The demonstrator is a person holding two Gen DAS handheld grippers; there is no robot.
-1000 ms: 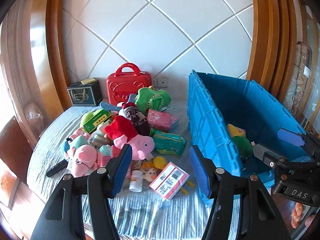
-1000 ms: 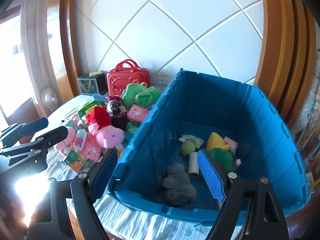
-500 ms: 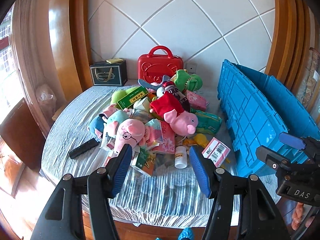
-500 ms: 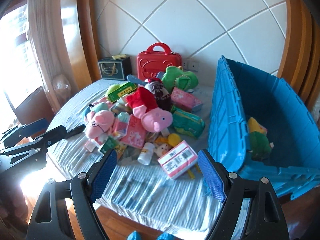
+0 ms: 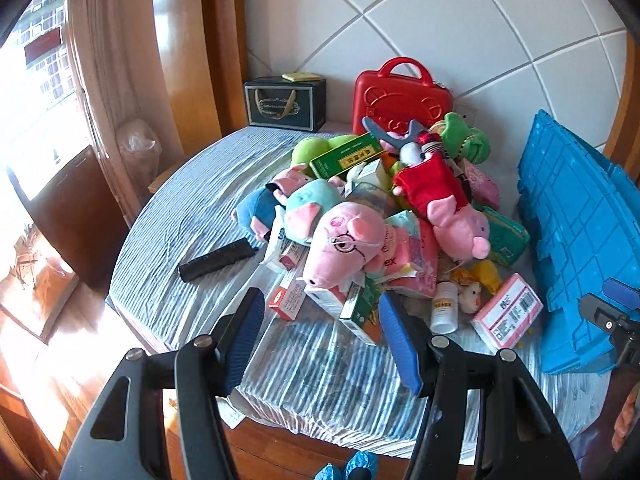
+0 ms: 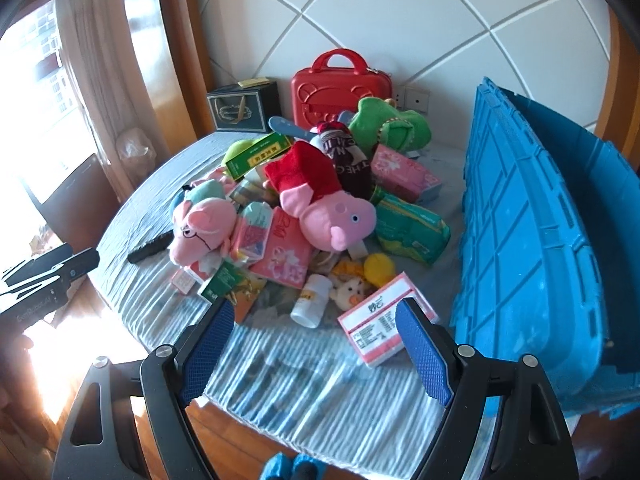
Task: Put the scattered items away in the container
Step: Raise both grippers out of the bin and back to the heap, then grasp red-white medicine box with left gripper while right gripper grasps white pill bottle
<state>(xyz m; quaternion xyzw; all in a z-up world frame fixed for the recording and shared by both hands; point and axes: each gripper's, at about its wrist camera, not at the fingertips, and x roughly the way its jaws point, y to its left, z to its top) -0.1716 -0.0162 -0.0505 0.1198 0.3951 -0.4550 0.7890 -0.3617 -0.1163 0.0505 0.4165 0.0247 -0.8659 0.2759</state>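
A heap of toys and packets lies on the striped table [image 5: 192, 208]: a pink pig plush with glasses [image 5: 348, 240] [image 6: 204, 224], a pig plush in a red dress [image 5: 444, 204] [image 6: 320, 196], a green plush [image 6: 388, 126], a white bottle [image 5: 444, 308] [image 6: 310, 300], a pink-and-white box [image 5: 506, 312] [image 6: 380, 320]. The blue crate [image 5: 580, 232] [image 6: 532, 248] stands to the right. My left gripper [image 5: 322, 316] hangs open over the heap's near edge, nothing between its fingers. My right gripper [image 6: 316, 324] is open too, above the bottle and box.
A red case [image 5: 400, 92] [image 6: 340, 84] and a dark gift box [image 5: 286, 104] [image 6: 244, 108] stand at the back by the white padded wall. A black remote [image 5: 218, 258] lies left of the heap. Wooden floor shows beyond the table's near edge.
Both grippers have swung left from the blue crate and come down over the heap; the crate has slid to the right edge of both views. Both stayed open and empty.
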